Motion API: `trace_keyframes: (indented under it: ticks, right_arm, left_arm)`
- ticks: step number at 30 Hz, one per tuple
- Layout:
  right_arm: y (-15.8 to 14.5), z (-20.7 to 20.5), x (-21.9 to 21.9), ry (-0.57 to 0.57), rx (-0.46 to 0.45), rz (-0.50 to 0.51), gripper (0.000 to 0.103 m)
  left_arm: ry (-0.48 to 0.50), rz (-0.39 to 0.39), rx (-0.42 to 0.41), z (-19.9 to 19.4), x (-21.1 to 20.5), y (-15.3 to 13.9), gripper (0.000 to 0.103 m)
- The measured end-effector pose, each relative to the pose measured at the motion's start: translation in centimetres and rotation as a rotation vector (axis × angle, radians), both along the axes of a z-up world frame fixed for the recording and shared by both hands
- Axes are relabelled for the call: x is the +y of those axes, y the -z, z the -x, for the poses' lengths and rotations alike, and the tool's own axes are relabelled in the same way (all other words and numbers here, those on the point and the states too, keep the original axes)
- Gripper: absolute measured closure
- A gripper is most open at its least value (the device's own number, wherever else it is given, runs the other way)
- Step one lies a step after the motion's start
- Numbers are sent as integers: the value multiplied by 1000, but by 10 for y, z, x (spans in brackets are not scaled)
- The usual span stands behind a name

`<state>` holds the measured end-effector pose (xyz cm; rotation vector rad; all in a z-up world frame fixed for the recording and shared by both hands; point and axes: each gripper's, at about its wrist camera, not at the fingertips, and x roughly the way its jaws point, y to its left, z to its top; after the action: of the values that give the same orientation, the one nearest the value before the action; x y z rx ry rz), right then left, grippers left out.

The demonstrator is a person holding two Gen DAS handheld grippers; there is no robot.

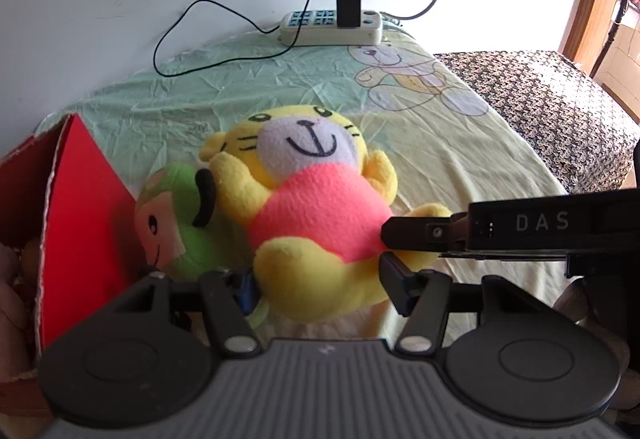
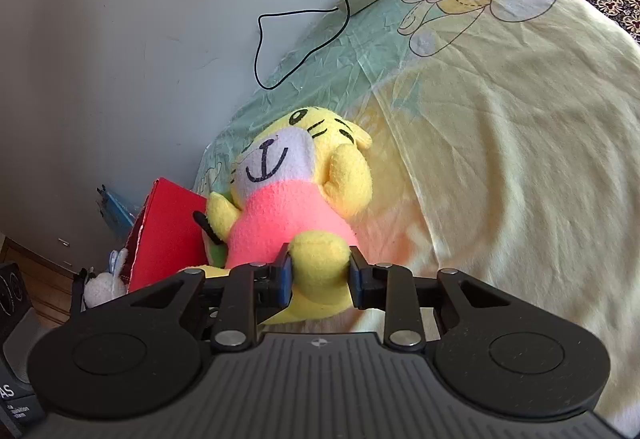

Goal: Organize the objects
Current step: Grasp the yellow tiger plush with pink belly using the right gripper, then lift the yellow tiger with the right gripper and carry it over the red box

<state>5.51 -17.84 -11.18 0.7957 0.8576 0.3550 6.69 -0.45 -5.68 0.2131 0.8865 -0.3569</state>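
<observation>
A yellow tiger plush in a pink shirt lies on its back on the bed; it also shows in the right wrist view. My left gripper is shut on its yellow leg. My right gripper is shut on its other yellow foot, and its finger reaches in from the right in the left wrist view. A green monkey plush lies beside the tiger, against a red cardboard box. The box also shows in the right wrist view.
A white power strip with a black charger and cable lies at the wall on the pale green and yellow sheet. A dark patterned blanket lies to the right. A small white plush sits by the box.
</observation>
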Motion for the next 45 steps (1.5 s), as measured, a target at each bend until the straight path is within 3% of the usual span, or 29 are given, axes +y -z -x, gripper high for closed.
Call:
trace_keyframes:
  ticks: [13, 18, 24, 26, 32, 40, 45]
  right_arm:
    - [-7, 80, 2, -130, 44, 86, 73]
    - [-8, 94, 9, -164, 60, 73, 70]
    - [-10, 94, 13, -205, 62, 60, 59]
    - [-13, 95, 10, -195, 53, 34, 57]
    - [-21, 89, -11, -127, 4, -29, 45]
    - [2, 73, -22, -53, 76, -38, 44]
    - [18, 59, -13, -86, 97, -87, 44]
  left_arm:
    - [157, 4, 65, 80, -4, 6, 39]
    - [159, 10, 109, 95, 4, 11, 36]
    - [130, 23, 130, 101, 13, 12, 33]
    - [115, 40, 127, 102, 18, 10, 26]
    - [60, 83, 67, 99, 31, -10, 17]
    - [76, 169, 74, 86, 19, -21, 14]
    - [112, 139, 123, 79, 0, -5, 16]
